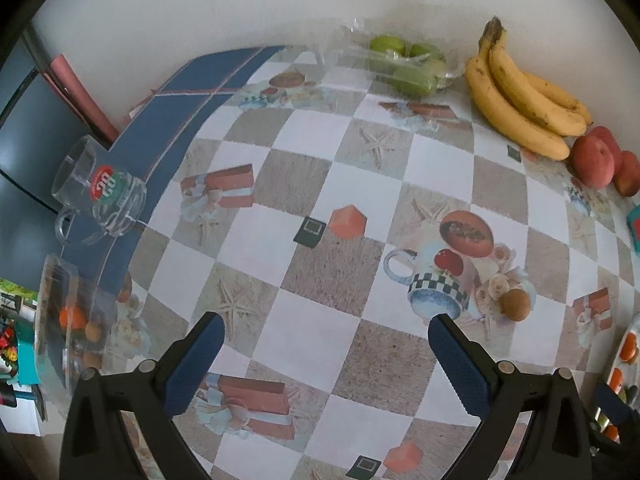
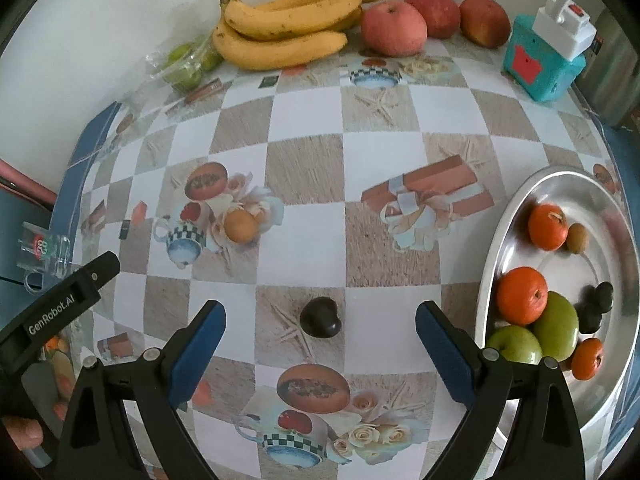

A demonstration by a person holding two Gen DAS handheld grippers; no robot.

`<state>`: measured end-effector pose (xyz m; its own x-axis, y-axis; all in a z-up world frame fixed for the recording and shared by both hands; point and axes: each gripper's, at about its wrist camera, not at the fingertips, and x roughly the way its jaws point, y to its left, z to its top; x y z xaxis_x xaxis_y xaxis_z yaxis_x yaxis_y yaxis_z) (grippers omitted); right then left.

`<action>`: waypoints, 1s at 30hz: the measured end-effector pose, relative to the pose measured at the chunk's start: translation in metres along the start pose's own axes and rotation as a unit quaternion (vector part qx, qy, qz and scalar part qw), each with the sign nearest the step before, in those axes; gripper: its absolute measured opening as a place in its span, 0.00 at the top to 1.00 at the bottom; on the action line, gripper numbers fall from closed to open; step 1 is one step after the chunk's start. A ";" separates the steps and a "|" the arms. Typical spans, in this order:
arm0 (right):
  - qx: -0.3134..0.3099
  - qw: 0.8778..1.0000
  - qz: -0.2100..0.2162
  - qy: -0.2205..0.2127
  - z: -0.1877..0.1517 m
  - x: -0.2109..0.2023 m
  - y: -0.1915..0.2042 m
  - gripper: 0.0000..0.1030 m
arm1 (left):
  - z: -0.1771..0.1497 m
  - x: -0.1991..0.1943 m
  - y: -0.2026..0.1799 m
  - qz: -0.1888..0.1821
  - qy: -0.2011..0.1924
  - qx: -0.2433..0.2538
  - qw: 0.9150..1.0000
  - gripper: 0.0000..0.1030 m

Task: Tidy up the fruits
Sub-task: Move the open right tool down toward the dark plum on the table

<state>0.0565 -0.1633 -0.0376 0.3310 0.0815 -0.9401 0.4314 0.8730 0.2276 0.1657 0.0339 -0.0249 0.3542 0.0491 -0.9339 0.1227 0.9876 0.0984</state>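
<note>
In the right wrist view my right gripper is open, with a dark plum on the tablecloth between its fingertips, untouched. A metal tray at right holds oranges, green apples, a small brown fruit and dark plums. Bananas and red apples lie along the far wall. A small brown fruit lies mid-left. In the left wrist view my left gripper is open and empty above the cloth; bananas, red apples and the brown fruit show.
Green fruit in a clear plastic box stands by the wall. A glass mug sits at the table's left edge, with a glass bowl of fruit below it. A teal box with a white plug stands at the far right.
</note>
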 end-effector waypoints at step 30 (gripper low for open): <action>-0.022 0.999 -0.033 0.025 -0.010 0.026 -0.006 0.40 | -0.011 0.028 -0.016 -0.002 0.041 0.027 0.999 0.00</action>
<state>0.0540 -0.1611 -0.0665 0.2603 0.0469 -0.9644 0.4133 0.8972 0.1552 0.1637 0.0211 -0.0568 0.2765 0.0599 -0.9592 0.1736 0.9785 0.1112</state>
